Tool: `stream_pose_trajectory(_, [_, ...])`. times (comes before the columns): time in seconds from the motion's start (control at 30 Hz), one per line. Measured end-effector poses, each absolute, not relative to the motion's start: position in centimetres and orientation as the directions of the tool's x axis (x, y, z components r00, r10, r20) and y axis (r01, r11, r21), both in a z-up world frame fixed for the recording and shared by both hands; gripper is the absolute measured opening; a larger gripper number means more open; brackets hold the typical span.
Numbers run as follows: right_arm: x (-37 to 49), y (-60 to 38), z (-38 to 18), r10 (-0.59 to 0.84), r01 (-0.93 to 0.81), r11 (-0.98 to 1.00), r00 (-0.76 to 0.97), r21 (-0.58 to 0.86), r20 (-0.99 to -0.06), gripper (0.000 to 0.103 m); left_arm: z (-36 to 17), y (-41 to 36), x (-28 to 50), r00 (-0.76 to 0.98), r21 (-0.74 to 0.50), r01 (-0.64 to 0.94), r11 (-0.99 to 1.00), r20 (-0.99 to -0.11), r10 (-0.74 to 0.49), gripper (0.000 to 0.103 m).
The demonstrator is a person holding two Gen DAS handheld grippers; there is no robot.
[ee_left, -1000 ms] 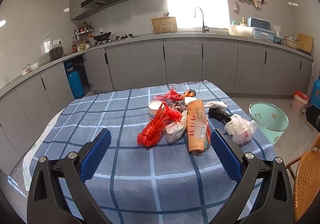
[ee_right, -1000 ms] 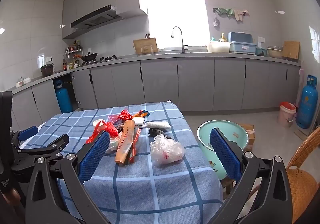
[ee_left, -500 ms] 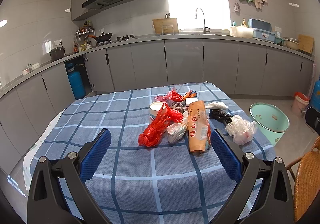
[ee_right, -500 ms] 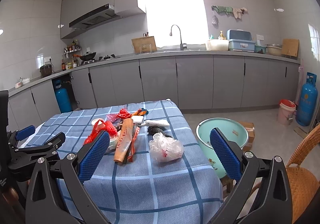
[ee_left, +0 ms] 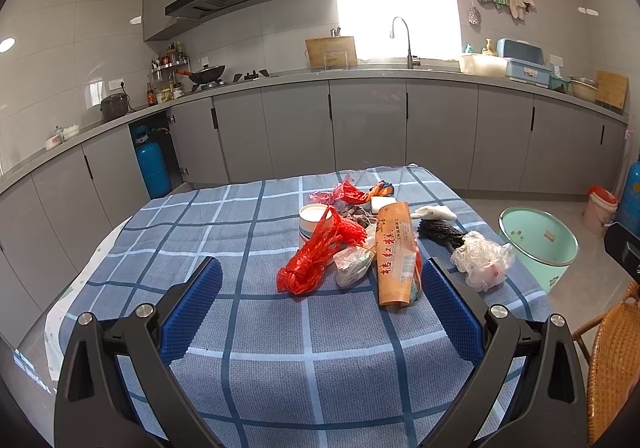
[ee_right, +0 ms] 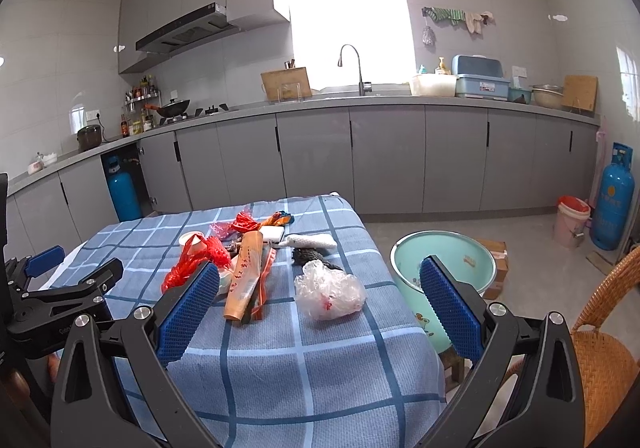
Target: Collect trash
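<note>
Trash, like the crumpled clear plastic bag [ee_right: 330, 290], could slip off our blue checked tablecloth [ee_right: 280, 360] since both grippers, left [ee_left: 320, 302] and right [ee_right: 320, 298], hang wide open, empty.

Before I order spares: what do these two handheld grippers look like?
Both match: the left gripper and right gripper have matte black angular arms with silver round bolts, and fingers faced with blue, finely ribbed pads. The right view shows faint white lettering on the left one's black body. No cables or sleeves show.
</note>
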State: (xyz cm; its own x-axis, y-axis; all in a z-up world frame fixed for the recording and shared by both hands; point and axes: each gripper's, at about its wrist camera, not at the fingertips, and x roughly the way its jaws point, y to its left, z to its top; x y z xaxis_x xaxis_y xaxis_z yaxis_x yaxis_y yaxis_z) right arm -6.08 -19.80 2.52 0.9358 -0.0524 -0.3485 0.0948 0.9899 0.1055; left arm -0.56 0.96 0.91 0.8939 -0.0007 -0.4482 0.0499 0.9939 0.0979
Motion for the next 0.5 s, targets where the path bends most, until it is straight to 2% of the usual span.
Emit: stream_pose_trajectory(0.5, [-5.8,-20.04,2.28,-0.054,0.099,0.989,0.932,0.108,-0.359,0.099,1.03,1.07,-0.52,0.893,0.096,0.048,0.994,-0.449,0.0,0.098])
